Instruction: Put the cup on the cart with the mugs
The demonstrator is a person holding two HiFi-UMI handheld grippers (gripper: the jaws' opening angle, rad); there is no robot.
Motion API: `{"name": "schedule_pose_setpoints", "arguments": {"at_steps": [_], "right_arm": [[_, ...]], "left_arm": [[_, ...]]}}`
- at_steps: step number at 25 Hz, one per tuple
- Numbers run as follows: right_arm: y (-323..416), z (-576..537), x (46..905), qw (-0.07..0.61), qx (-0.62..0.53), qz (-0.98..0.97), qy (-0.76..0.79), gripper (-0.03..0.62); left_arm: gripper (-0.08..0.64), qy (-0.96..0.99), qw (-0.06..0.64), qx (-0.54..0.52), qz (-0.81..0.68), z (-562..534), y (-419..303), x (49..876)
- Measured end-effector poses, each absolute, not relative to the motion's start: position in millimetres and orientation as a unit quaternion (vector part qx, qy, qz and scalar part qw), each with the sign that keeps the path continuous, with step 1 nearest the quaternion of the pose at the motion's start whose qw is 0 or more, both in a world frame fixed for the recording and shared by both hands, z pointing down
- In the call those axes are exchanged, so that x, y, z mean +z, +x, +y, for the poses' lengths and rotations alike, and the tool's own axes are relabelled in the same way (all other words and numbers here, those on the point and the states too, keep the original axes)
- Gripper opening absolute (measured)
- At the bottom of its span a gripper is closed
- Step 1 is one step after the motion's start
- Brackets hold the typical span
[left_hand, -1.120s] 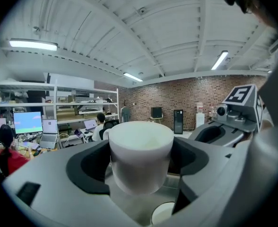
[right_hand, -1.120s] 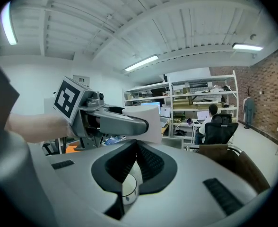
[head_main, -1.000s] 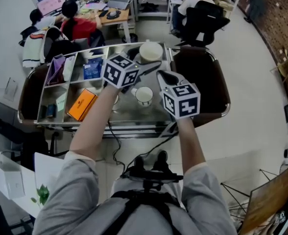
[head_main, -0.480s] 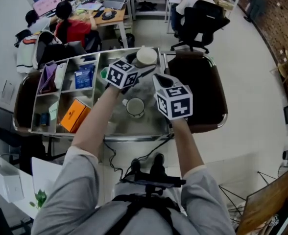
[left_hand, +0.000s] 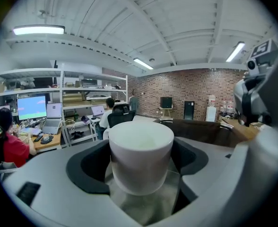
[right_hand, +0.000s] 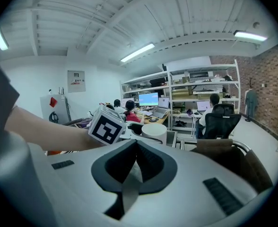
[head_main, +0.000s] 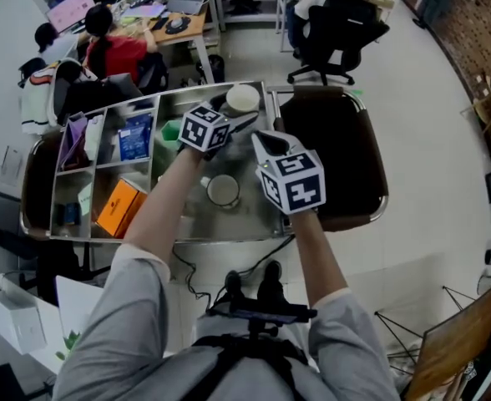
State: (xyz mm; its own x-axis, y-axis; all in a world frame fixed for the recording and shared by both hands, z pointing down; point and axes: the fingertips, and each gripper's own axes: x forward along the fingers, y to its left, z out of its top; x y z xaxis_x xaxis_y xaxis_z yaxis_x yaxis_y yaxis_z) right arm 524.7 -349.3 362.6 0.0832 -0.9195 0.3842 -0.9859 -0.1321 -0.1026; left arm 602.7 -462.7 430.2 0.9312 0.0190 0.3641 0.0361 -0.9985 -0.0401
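My left gripper (head_main: 241, 111) is shut on a plain white cup (head_main: 242, 97), upright over the far right corner of the metal cart (head_main: 170, 239). In the left gripper view the cup (left_hand: 141, 155) fills the gap between the dark pads, with the steel tray just below it; I cannot tell whether it touches. A white mug (head_main: 223, 190) stands on the tray nearer to me. My right gripper (head_main: 264, 140) hovers beside the left one, shut and empty. From the right gripper (right_hand: 132, 174) I see the cup (right_hand: 154, 132) ahead.
The cart's left compartments hold an orange box (head_main: 117, 208), a blue packet (head_main: 134, 137) and small items. A dark brown panel (head_main: 337, 157) forms its right end. Beyond it are a black office chair (head_main: 333, 32) and people seated at desks (head_main: 112, 44).
The head view has drifted, so the cart lies a little further left and lower. Both grippers and the cup keep their places over the cart.
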Motion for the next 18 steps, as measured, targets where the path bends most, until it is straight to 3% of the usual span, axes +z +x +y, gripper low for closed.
{"name": "schedule_pose_setpoints", "arguments": {"at_steps": [18], "right_arm": [[530,-341,365,0.091,0.186,-0.654,0.728,0.006]], "left_arm": [[0.408,-0.973,0.006,-0.228,-0.018,-462,619,475]]}}
